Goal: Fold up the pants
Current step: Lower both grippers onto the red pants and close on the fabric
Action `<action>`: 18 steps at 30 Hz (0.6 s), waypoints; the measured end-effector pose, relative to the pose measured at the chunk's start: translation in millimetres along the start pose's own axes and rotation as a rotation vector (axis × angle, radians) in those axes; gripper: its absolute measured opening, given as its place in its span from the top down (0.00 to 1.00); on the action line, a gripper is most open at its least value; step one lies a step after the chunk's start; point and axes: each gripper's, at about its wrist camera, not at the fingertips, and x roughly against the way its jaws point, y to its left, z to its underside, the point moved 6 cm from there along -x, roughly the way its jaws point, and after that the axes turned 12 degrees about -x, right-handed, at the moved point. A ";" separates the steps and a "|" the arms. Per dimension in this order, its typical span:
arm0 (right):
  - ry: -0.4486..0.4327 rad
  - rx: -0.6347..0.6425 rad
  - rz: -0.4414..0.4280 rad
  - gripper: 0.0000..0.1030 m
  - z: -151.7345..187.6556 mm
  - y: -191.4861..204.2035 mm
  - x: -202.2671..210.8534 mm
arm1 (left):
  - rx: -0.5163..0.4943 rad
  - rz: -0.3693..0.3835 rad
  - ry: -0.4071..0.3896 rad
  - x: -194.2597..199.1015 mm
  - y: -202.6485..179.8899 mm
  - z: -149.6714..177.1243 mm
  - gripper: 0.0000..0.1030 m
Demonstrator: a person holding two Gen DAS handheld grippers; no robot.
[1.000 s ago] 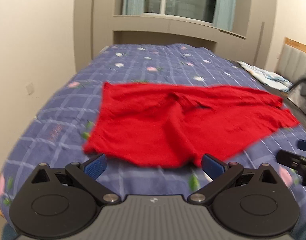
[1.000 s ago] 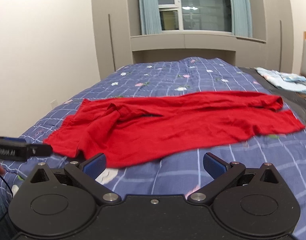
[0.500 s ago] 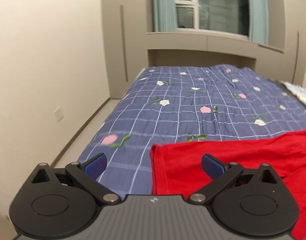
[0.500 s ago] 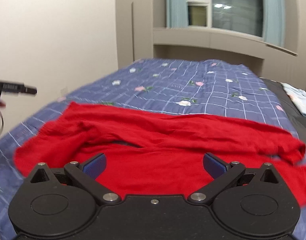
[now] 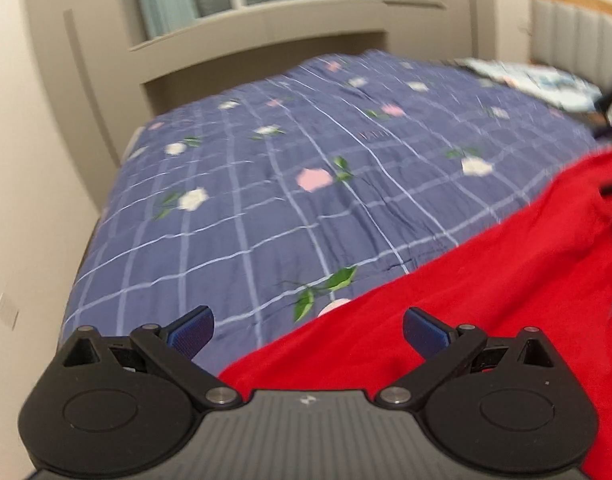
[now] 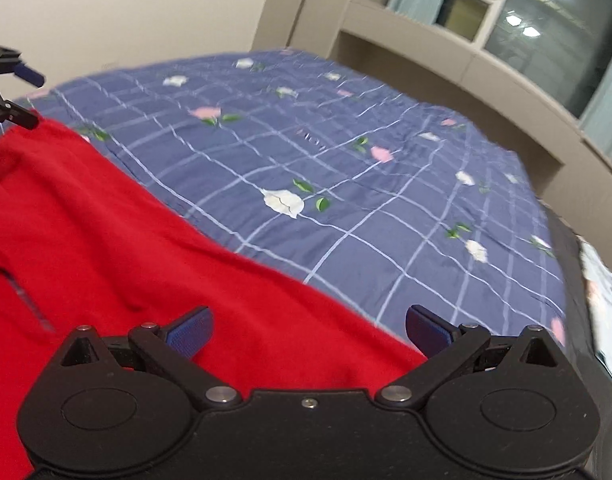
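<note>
Both grippers, left gripper [image 5: 308,330] and right gripper [image 6: 309,330], jaws apart and empty, have swung out to opposite far corners of the red pants [image 5: 486,300] spread on the bed [image 5: 306,168], likely ready to pinch.

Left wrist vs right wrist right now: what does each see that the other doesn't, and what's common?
Left wrist only: the padded headboard at upper right, a wall outlet at far left, and the left tool with its jaws apart over the pants' edge.

Right wrist only: ceiling-light reflections in the window, and the right tool, also open.

Both: the red pants lying on the blue floral checked bedspread, plus the window ledge.
</note>
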 end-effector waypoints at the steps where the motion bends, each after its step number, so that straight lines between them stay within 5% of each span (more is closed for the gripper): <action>1: 0.019 0.007 -0.010 0.06 -5.5 -3.9 -8.7 | -0.028 0.016 0.004 -9.9 -2.7 -3.9 0.00; 5: 0.094 -0.001 -0.067 0.14 -12.8 -25.5 -38.3 | -0.090 0.124 0.051 -40.3 -9.0 -14.8 0.02; 9: 0.176 0.003 -0.080 0.15 -11.2 -45.3 -52.6 | -0.144 0.222 0.159 -58.7 -12.8 -13.2 0.19; 11: 0.212 -0.013 -0.093 0.18 -7.9 -53.9 -55.8 | -0.140 0.259 0.180 -60.5 -11.2 -11.6 0.32; 13: 0.223 -0.040 -0.109 0.23 -6.0 -60.2 -58.1 | -0.096 0.318 0.205 -59.9 -10.1 -11.1 0.58; 15: 0.231 -0.064 -0.121 0.42 -4.9 -63.8 -61.0 | -0.069 0.333 0.229 -58.7 -11.5 -11.9 0.67; 16: 0.236 -0.078 -0.129 0.50 -3.9 -64.2 -61.8 | -0.087 0.323 0.235 -57.3 -14.5 -12.8 0.79; 18: 0.242 -0.087 -0.131 0.85 -2.7 -62.3 -62.0 | -0.125 0.286 0.235 -51.5 -21.0 -14.8 0.91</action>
